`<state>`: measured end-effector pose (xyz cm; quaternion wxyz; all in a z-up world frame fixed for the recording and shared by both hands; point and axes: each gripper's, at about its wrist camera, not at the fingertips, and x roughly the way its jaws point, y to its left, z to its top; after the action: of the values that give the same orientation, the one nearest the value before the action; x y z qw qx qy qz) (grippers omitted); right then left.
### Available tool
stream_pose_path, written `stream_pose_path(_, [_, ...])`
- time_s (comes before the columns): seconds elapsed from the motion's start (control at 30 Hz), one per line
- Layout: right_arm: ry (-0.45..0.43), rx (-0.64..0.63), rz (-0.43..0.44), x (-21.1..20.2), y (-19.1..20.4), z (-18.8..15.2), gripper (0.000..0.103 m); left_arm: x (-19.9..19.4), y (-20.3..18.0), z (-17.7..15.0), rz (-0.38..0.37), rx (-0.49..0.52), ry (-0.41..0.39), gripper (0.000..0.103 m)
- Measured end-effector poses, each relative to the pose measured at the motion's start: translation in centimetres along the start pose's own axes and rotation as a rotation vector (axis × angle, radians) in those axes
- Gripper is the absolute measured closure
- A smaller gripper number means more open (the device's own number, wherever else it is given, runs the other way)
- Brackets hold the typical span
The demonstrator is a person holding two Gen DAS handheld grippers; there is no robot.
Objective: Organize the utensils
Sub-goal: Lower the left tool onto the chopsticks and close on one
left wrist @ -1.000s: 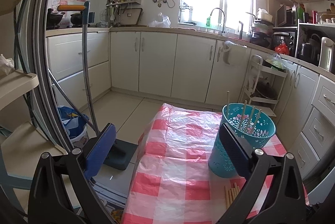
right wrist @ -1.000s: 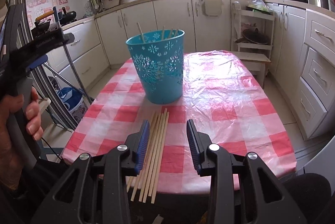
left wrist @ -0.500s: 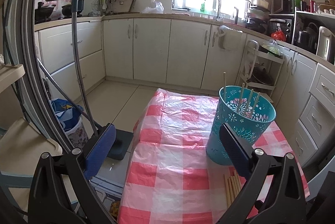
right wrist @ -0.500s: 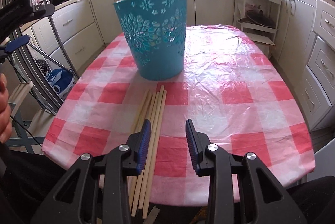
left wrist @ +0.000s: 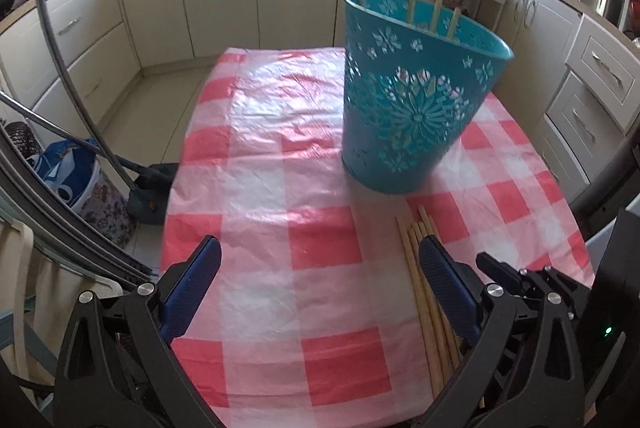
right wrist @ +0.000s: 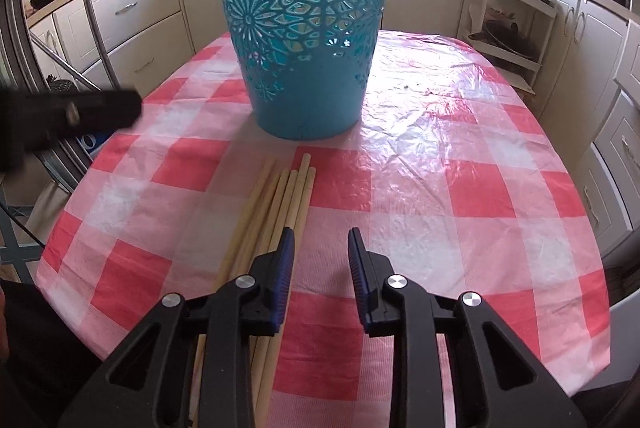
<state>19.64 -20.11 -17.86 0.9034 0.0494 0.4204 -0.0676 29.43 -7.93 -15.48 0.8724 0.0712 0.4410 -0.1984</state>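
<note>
Partly done: four chopsticks (left wrist: pixel 434 14) stand in the teal basket (right wrist: pixel 304 40), six loose chopsticks (right wrist: pixel 280 204) remain near the table's (right wrist: pixel 460 188) front edge; right gripper (right wrist: pixel 320 260) narrowing, empty, left gripper (left wrist: pixel 320 280) spread.

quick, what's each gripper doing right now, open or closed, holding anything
Left gripper: open wide, holding nothing.
Right gripper: open, jaws just been closing, nothing between them; chopsticks lie beside it.

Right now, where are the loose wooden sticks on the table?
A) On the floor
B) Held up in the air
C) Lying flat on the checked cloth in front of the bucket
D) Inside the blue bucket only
C: the loose chopsticks lie side by side on the checked tablecloth, just in front of the teal bucket.
</note>
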Motion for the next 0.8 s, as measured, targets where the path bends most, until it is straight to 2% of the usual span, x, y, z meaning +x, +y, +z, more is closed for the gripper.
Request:
stream_pose_path(0.07, [0.035, -0.006, 0.033, 0.4, 0.1, 0.1, 0.078, 0.8, -0.6, -0.5, 0.002, 0.019, 0.025, 0.008])
stream_pose_path(0.17, [0.031, -0.05, 0.025, 0.4, 0.5, -0.1, 0.078, 1.5, -1.1, -0.8, 0.013, 0.038, 0.042, 0.008])
stream_pose_path(0.23, [0.043, -0.035, 0.038, 0.4, 0.0, 0.0, 0.081, 2.1, -1.3, -0.9, 0.019, 0.044, 0.063, 0.008])
stream_pose_path(0.3, [0.054, -0.035, 0.03, 0.3, -0.6, 0.1, 0.092, 2.7, -1.7, -1.0, 0.009, 0.045, 0.084, 0.008])
stream_pose_path(0.53, [0.068, 0.02, 0.024, -0.1, -3.8, -0.2, 0.094, 4.7, -3.8, -2.0, 0.015, 0.095, 0.135, 0.008])
stream_pose_path(0.8, [0.053, 0.042, 0.06, -0.2, -4.5, -0.6, 0.094, 6.4, -3.8, -2.7, 0.062, 0.1, 0.18, 0.008])
